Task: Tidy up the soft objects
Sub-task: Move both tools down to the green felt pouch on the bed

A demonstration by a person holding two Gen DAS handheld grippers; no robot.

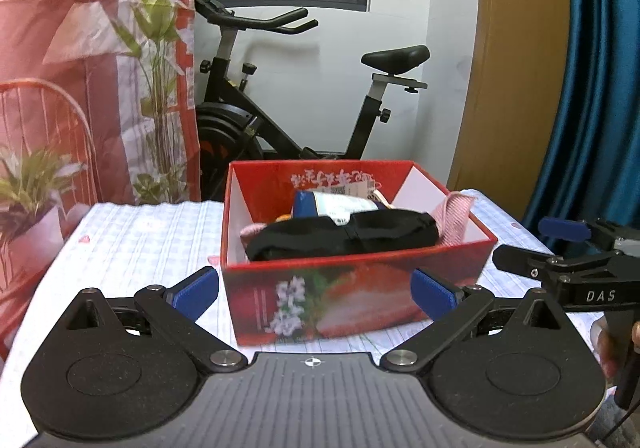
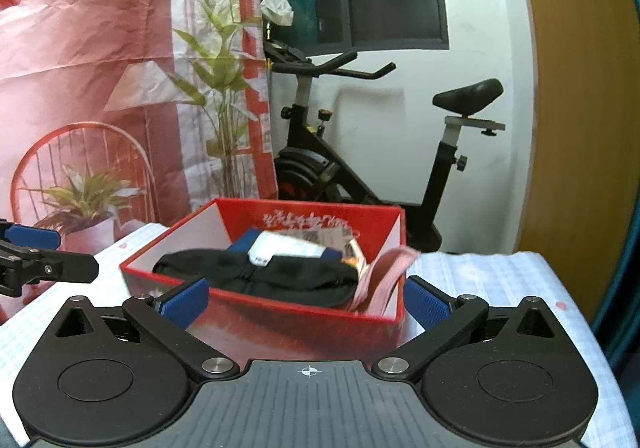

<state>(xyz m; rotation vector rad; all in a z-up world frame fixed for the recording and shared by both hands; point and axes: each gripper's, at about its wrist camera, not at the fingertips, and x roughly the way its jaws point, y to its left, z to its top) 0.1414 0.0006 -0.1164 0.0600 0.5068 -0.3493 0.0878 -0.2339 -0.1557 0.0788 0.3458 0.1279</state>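
Left wrist: black folded cloth (image 1: 340, 238) fills the red box (image 1: 356, 296).

Twin wrist views, close, sharing red box (image 1: 356, 280)

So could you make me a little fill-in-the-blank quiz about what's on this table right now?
1. The soft things lie inside a ____ box.
2. The black bundle lies on ____ of the other things in the box.
3. A pink strap hangs over the box's ____.
4. Both the left gripper and right gripper stand ____, holding nothing.

Missing words: red; top; rim; open
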